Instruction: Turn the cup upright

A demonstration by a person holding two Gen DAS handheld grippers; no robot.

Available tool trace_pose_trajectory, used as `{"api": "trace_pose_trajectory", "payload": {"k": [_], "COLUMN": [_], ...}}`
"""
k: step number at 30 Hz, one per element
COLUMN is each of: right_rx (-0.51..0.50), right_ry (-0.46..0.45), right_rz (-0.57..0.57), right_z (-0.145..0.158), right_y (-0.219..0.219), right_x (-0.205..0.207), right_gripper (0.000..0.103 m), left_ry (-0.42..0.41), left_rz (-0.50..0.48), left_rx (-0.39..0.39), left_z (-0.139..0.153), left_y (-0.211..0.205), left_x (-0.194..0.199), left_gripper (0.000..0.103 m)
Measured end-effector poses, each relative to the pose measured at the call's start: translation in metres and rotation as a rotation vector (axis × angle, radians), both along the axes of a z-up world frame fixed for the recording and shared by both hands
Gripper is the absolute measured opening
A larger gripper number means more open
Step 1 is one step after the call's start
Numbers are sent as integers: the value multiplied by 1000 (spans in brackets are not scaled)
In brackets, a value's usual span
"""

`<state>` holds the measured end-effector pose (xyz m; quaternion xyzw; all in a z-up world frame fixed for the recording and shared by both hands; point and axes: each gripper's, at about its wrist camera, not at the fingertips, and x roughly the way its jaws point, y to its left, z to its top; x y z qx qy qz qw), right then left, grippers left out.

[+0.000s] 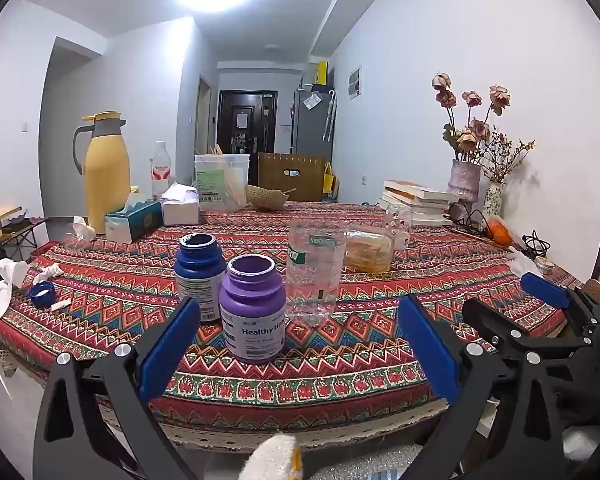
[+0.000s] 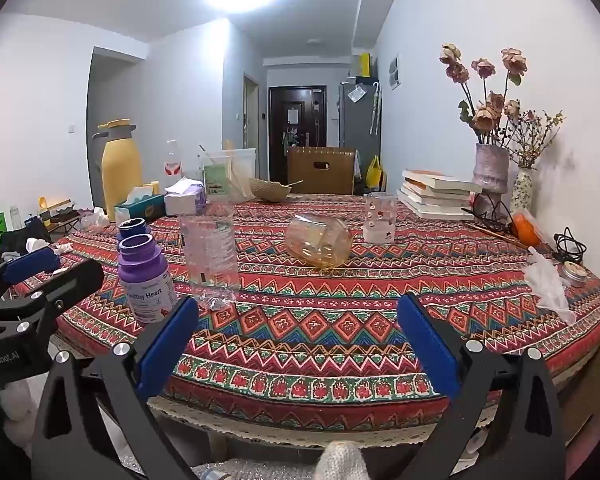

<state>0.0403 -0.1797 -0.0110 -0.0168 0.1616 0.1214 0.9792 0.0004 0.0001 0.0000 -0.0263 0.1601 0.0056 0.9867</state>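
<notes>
Cup (image 2: 318,241): amber glass, on its side on the table, mid-depth, right of centre; nothing gripping it.
Surface: table (image 2: 340,320) under a patterned cloth of red, green and blue zigzag bands, lace trim along the near edge.
Room: pale walls, round ceiling light, dark door at the far end of a hallway, grey fridge to its right.
Cup axis: roughly horizontal; in the right wrist view one round end turned toward the camera, whether mouth or base cannot tell; in the left wrist view (image 1: 370,251) seen more from the side, lying left to right.
Cup look: translucent, yellowish-orange, rounded barrel shape, glare on the wall.
Near neighbours: clear plastic bottle (image 2: 210,248) standing to the left; small printed glass (image 2: 379,218) upright just beyond and to the right, apart from the cup.
Left foreground: purple jar (image 1: 254,309), open-topped, with blue jar (image 1: 199,274) just behind it.
Far left: yellow thermos (image 1: 106,170), tissue box (image 1: 134,221).
Far right: stack of books (image 2: 434,196), vase of dried roses (image 2: 490,166).
Left gripper (image 1: 300,340): jaws spread wide, holding nothing, at the near table edge facing the purple jar.
Right gripper (image 2: 298,336): jaws released and wide, empty, at the near edge, well short of the cup.
</notes>
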Motion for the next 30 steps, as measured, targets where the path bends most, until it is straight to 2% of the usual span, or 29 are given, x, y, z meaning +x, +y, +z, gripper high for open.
{"api": "trace_pose_trajectory", "payload": {"k": [30], "right_rx": [-4], "right_ry": [-2], "right_rz": [-2], "right_z": [-2], "right_y": [-1], "right_x": [1], "right_gripper": [96], "left_ry": [-5], "left_rz": [-6], "left_rx": [-10], "left_z": [-5], "left_y": [-1], "left_x": [0], "left_gripper": [96]}}
